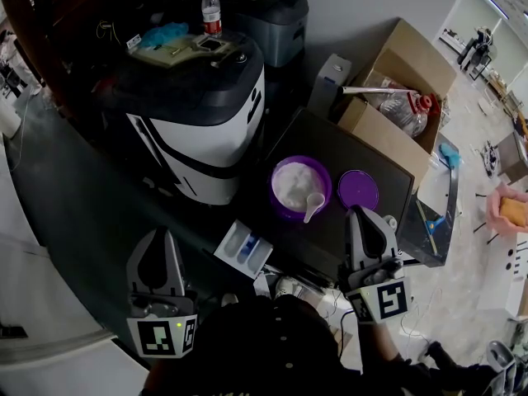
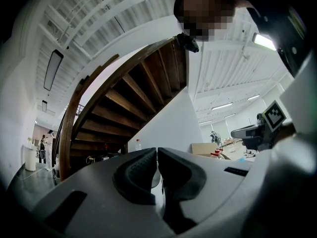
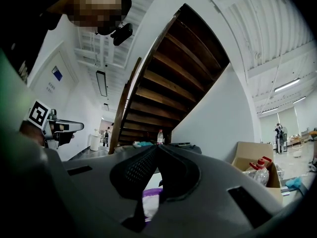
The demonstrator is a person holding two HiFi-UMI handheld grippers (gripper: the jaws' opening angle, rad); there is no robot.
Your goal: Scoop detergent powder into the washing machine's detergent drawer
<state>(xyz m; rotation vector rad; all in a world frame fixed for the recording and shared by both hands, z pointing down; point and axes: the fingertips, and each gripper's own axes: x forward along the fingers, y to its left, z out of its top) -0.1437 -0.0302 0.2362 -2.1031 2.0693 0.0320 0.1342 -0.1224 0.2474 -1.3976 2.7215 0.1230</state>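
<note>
A purple tub of white detergent powder stands on a black table, with a white scoop leaning in it. Its purple lid lies just to the right. The white detergent drawer, with blue compartments, sticks out below the black-and-white washing machine. My right gripper is shut and empty, just below the lid and right of the scoop. The left gripper is shut and empty too, held left of the drawer. In the right gripper view the tub shows under the shut jaws. The left gripper view shows shut jaws.
A water bottle and clutter sit on top of the washer. An open cardboard box with a red-capped spray bottle stands behind the table at the right. A wooden staircase rises behind. The floor at the right is littered.
</note>
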